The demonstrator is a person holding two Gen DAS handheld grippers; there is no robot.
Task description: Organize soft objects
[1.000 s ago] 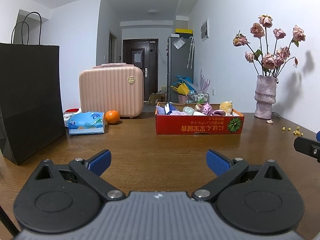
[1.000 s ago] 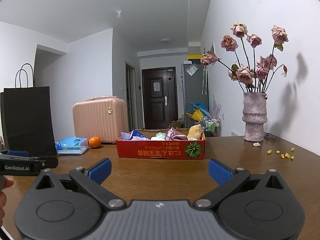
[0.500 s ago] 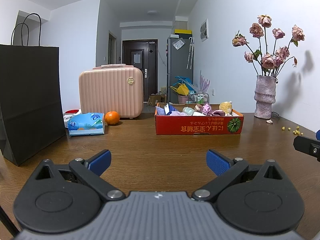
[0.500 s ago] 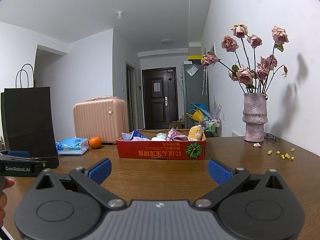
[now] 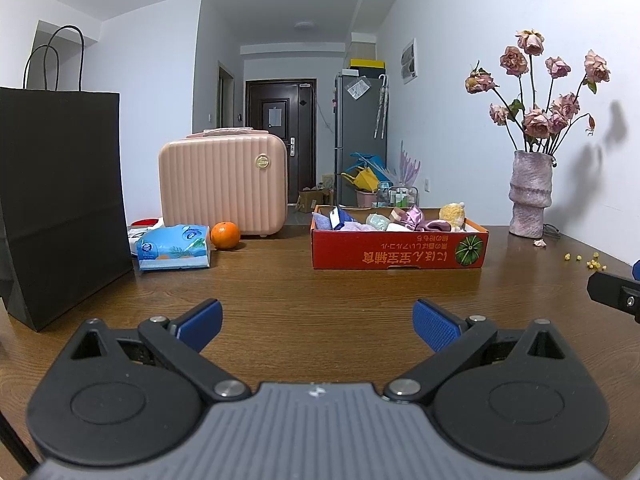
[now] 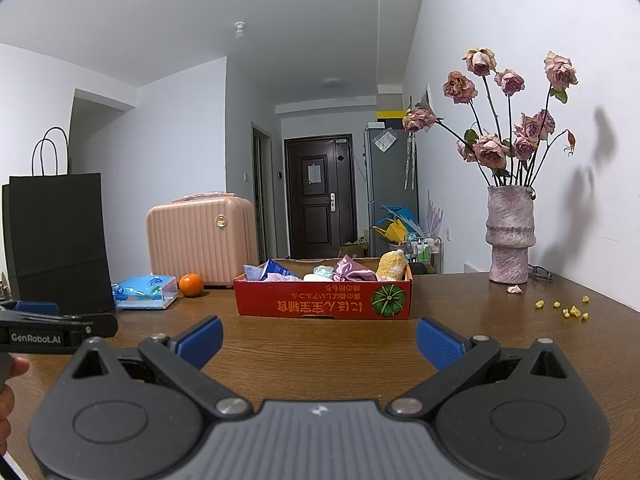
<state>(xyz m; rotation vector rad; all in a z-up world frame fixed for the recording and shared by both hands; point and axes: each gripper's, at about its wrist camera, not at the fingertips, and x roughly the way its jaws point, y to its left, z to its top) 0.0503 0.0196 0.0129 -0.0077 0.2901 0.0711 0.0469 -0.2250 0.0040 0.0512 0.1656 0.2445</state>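
A red cardboard box (image 5: 400,249) stands on the wooden table, ahead of both grippers; it also shows in the right wrist view (image 6: 320,298). It holds several soft items: purple cloth (image 6: 354,271), a yellow plush (image 6: 392,266), a pale blue piece (image 6: 323,271) and a blue packet (image 6: 276,269). My left gripper (image 5: 316,322) is open and empty, low over the table, well short of the box. My right gripper (image 6: 320,338) is open and empty, also short of the box.
A black paper bag (image 5: 56,200) stands at the left. A pink suitcase (image 5: 224,186), an orange (image 5: 225,235) and a blue tissue pack (image 5: 174,247) sit behind it. A vase of dried roses (image 5: 530,196) and yellow crumbs (image 6: 568,309) are at the right.
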